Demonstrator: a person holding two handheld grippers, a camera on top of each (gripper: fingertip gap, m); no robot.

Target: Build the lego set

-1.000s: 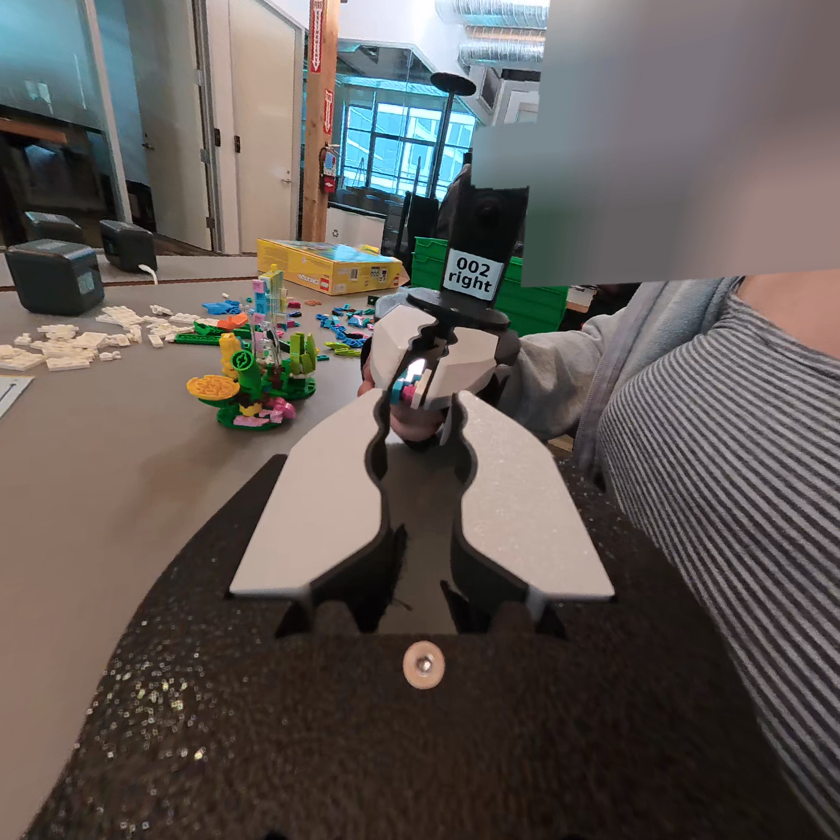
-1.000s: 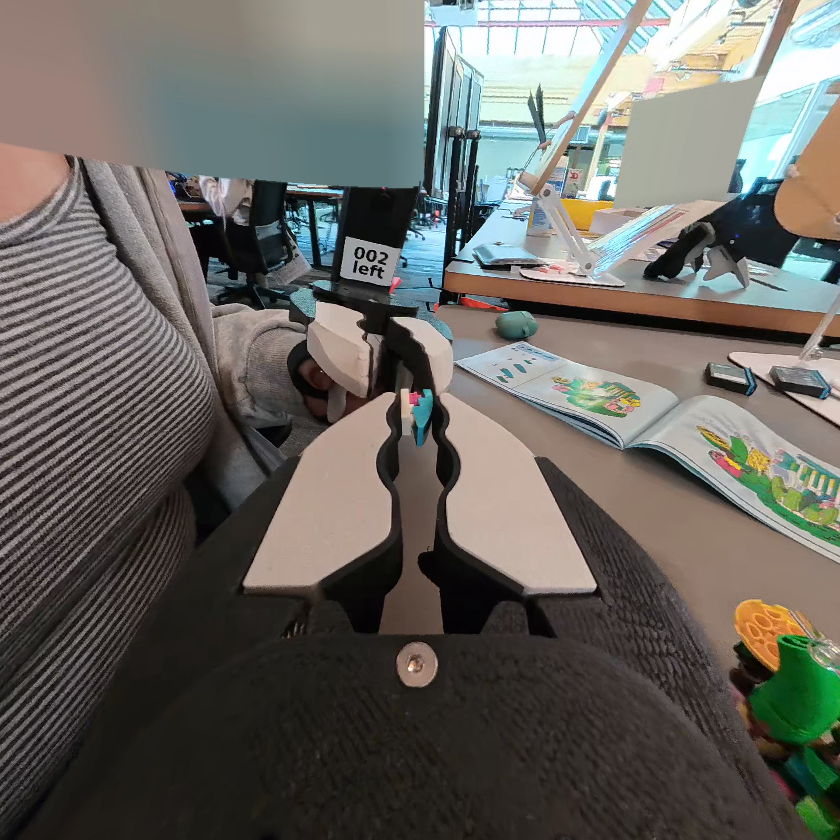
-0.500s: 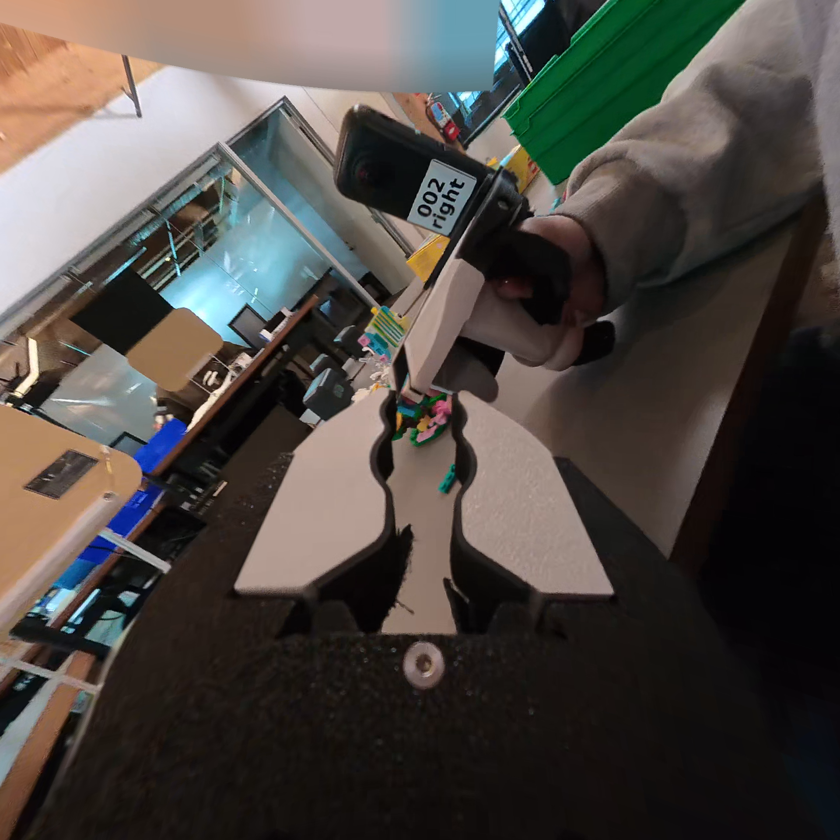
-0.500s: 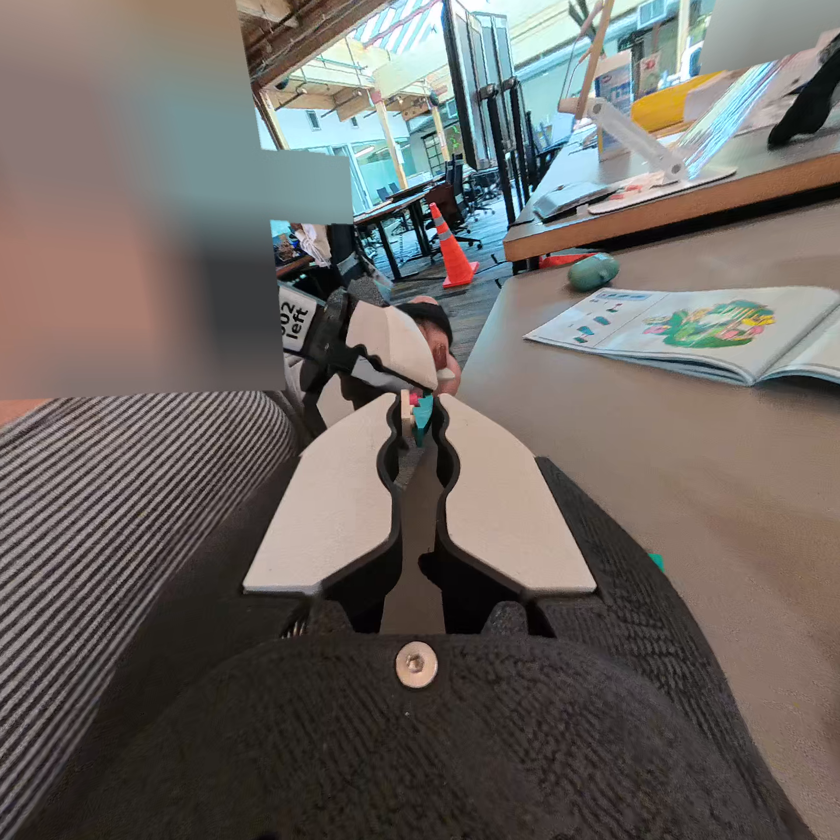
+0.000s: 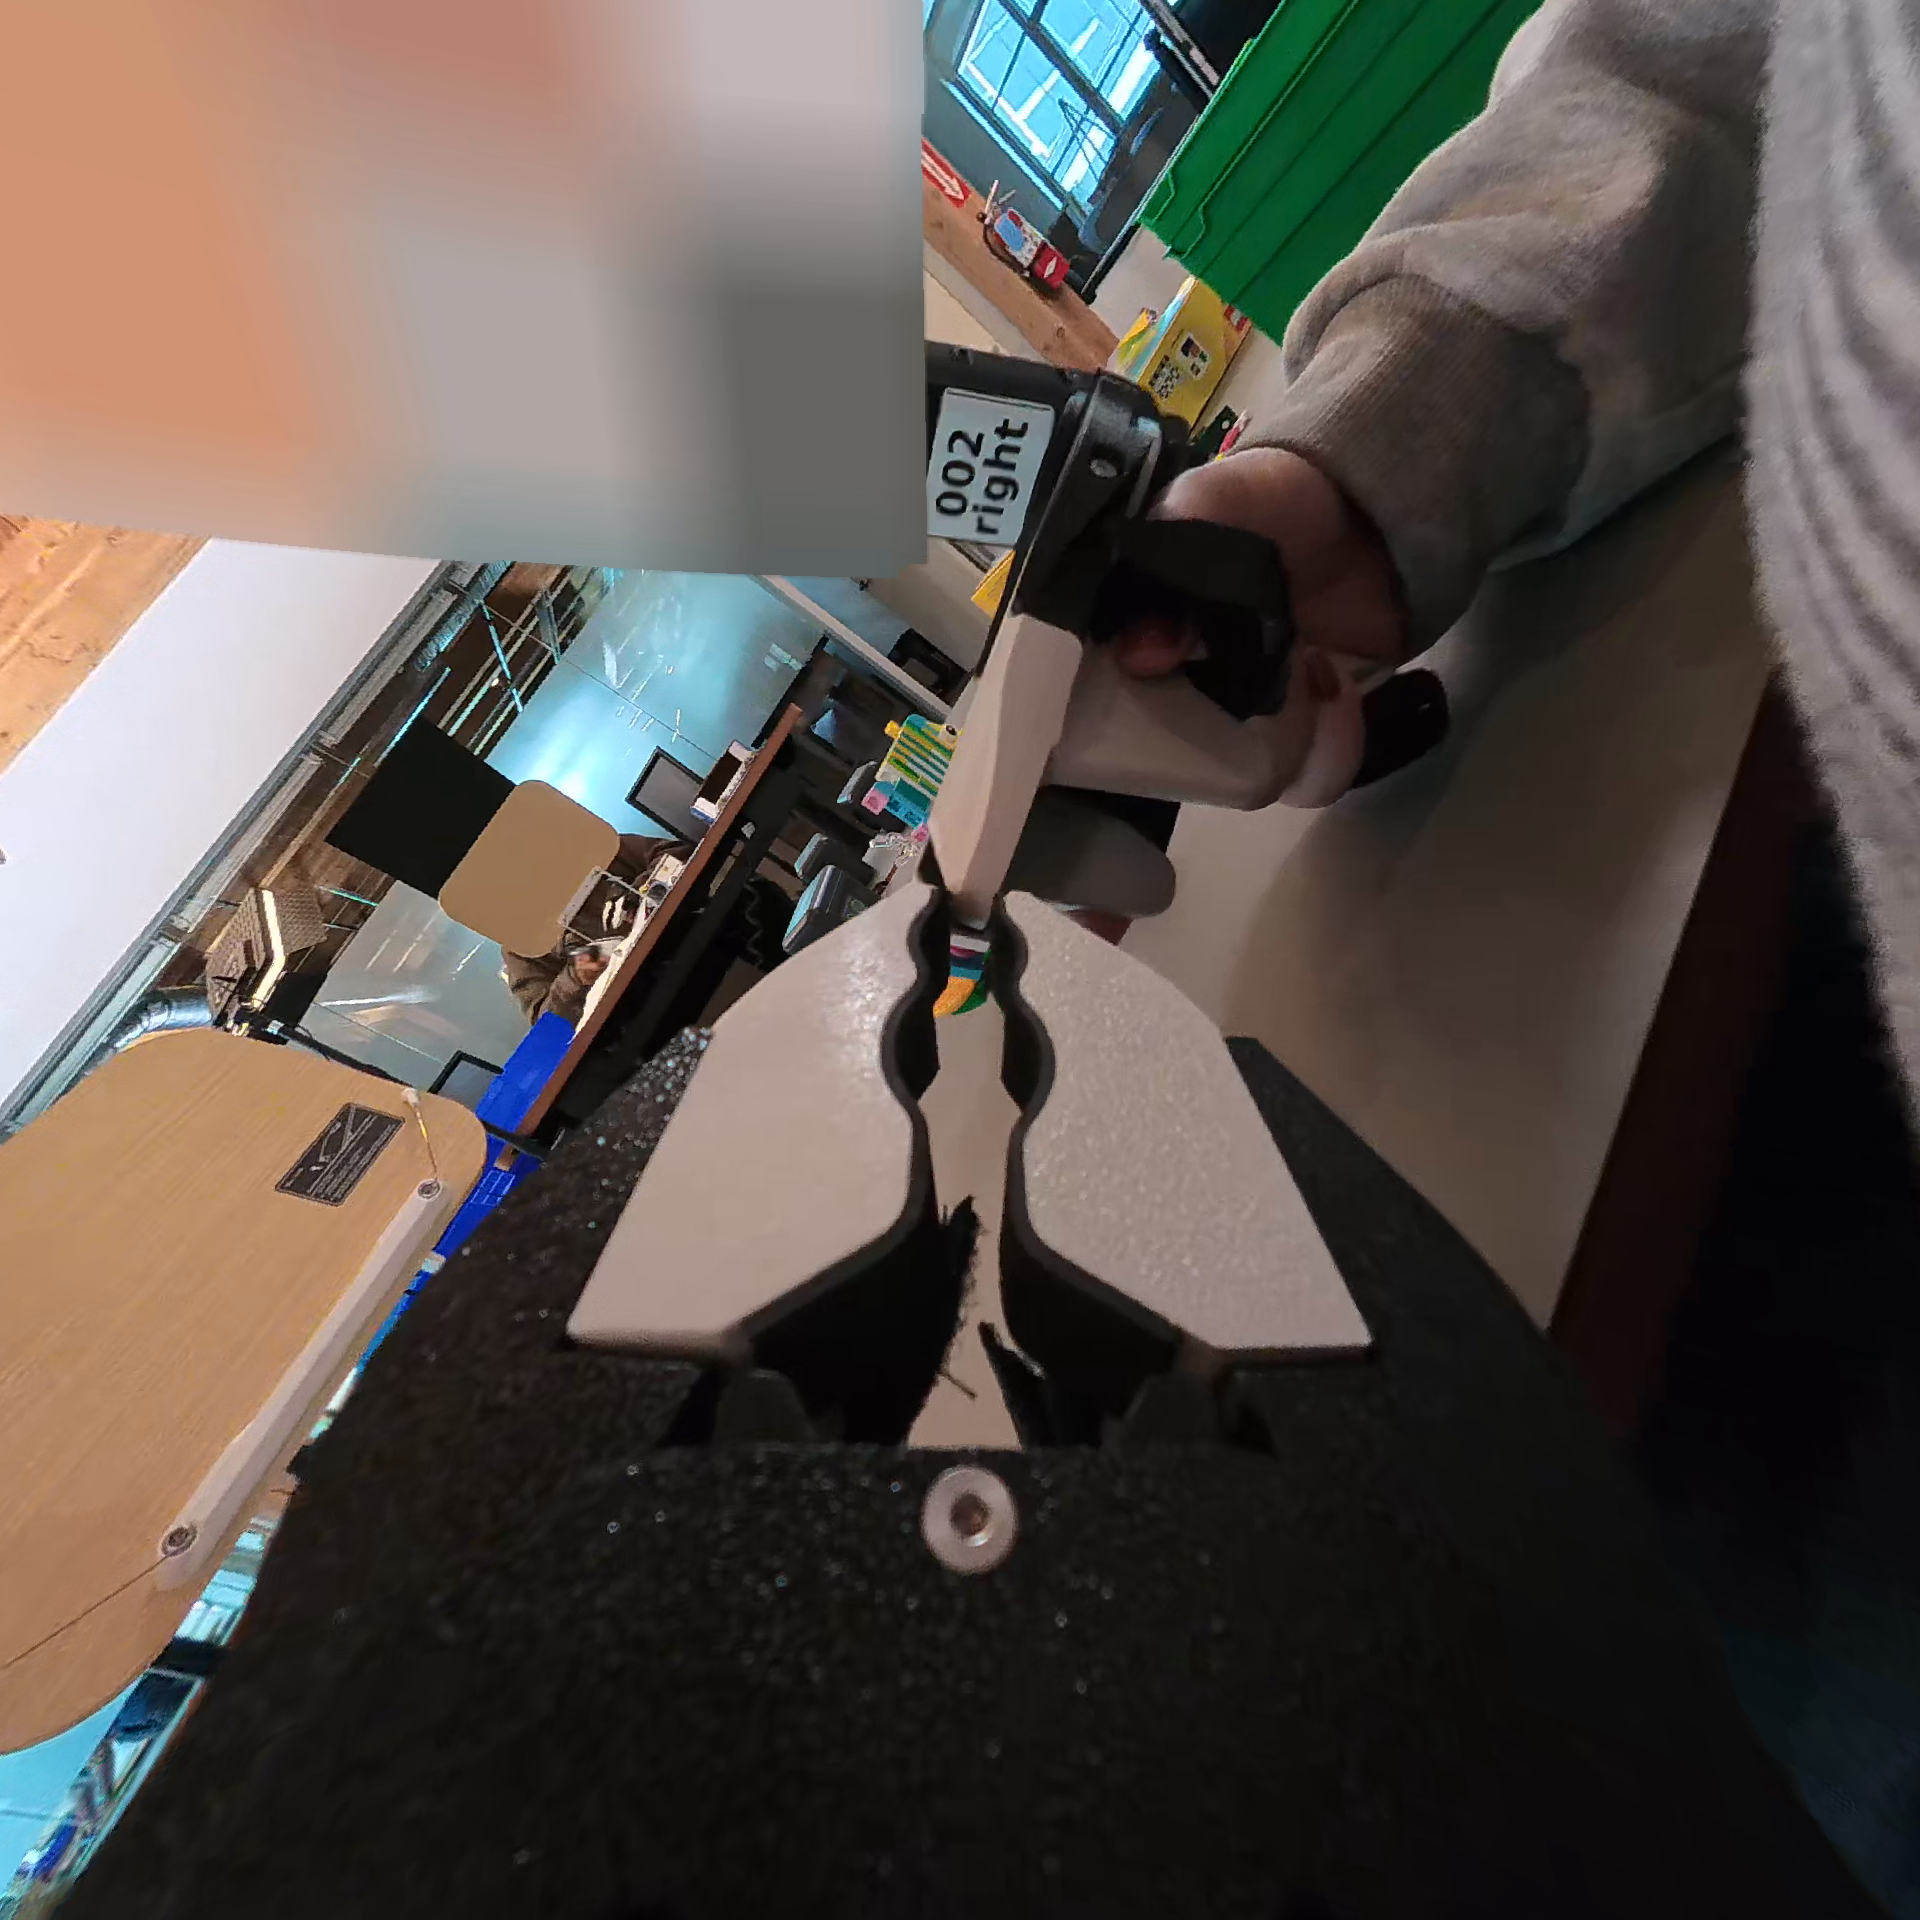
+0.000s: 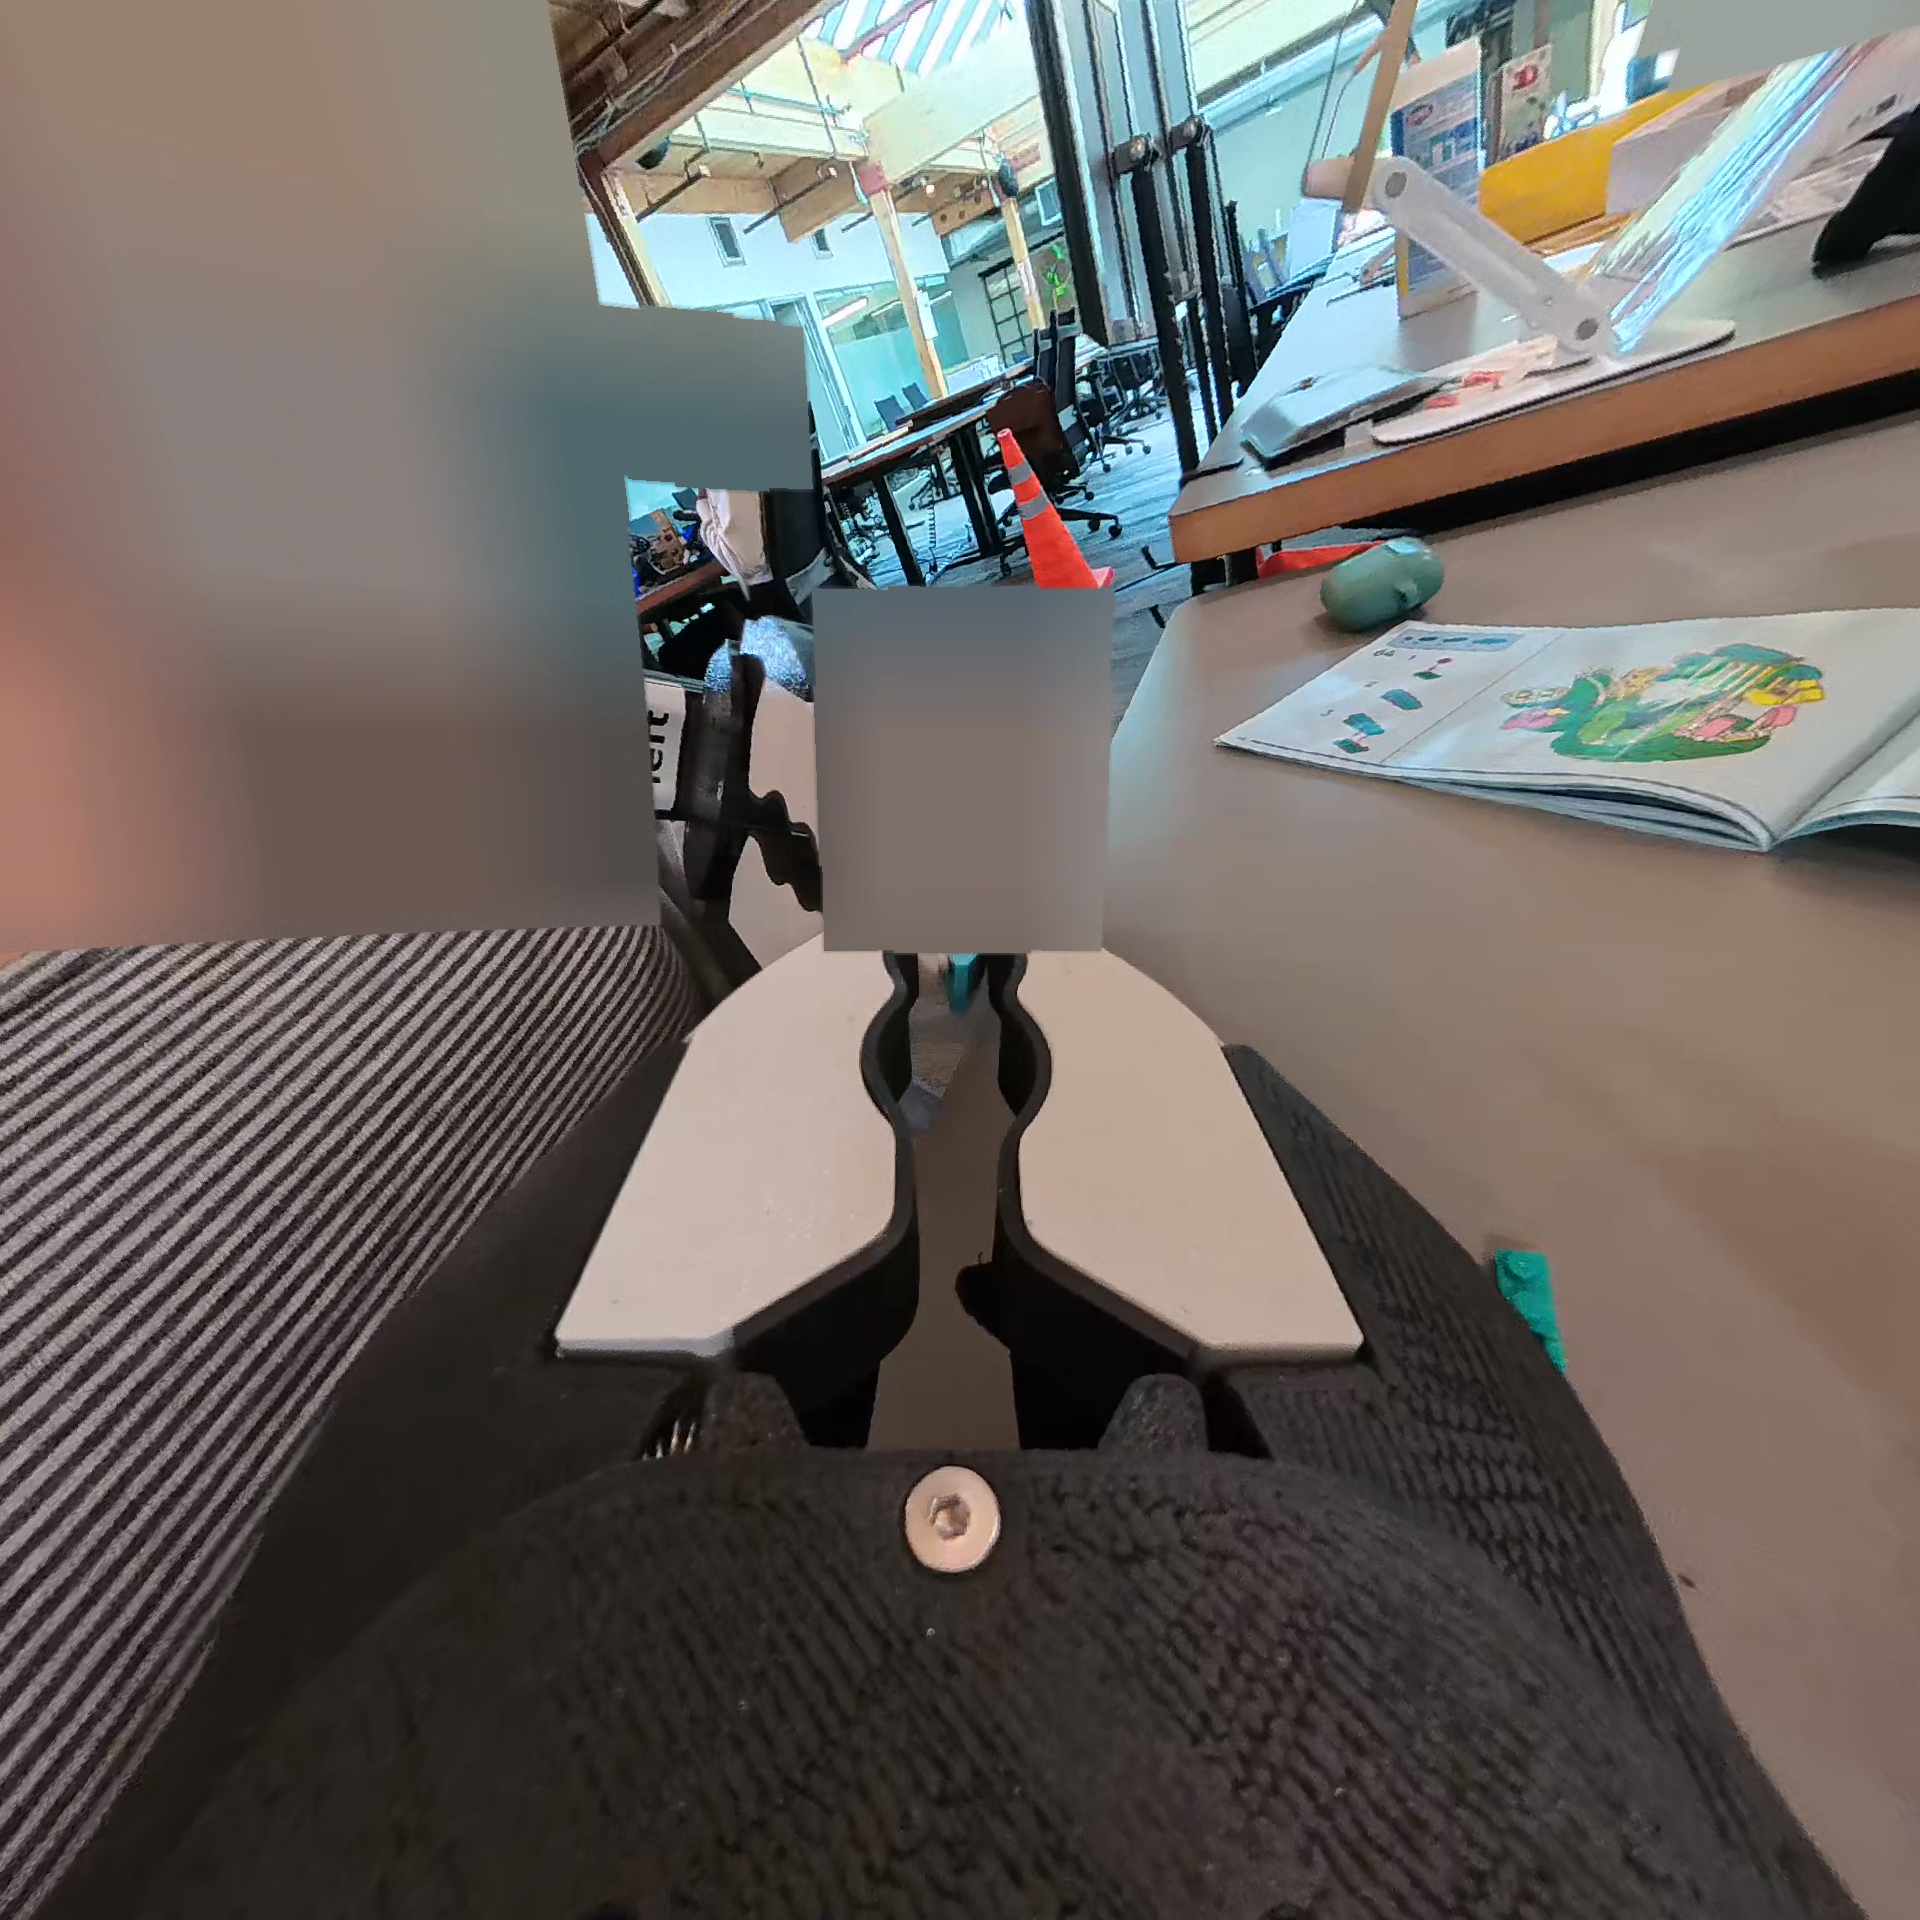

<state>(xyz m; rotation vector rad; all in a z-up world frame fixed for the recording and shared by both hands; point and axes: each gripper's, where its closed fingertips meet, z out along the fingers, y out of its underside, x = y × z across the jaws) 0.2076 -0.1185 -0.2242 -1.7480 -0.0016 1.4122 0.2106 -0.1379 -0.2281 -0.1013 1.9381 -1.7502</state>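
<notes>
My right gripper (image 6: 954,971) is shut on a small lego assembly (image 6: 962,982) of white, pink and teal pieces; a blur patch hides its fingertips. In the left wrist view the right gripper (image 5: 971,904) reaches down from above, held by a hand in a grey sleeve. Its tips meet my left gripper (image 5: 964,961). The left jaws are narrowed around the same small assembly (image 5: 964,961). Both grippers are off the near table edge, in front of the person's striped shirt. The left gripper's body (image 6: 727,790) is partly visible in the right wrist view.
A loose teal piece (image 6: 1527,1299) lies on the grey table (image 6: 1455,1039) beside my right gripper. An open instruction booklet (image 6: 1621,727) and a green oval object (image 6: 1382,597) lie farther back. The colourful lego model (image 5: 914,758) and a yellow box (image 5: 1184,353) are far behind.
The left gripper has tilted steeply and its jaws have narrowed. The right gripper has brought its small assembly between the left fingertips. The right jaws have not changed.
</notes>
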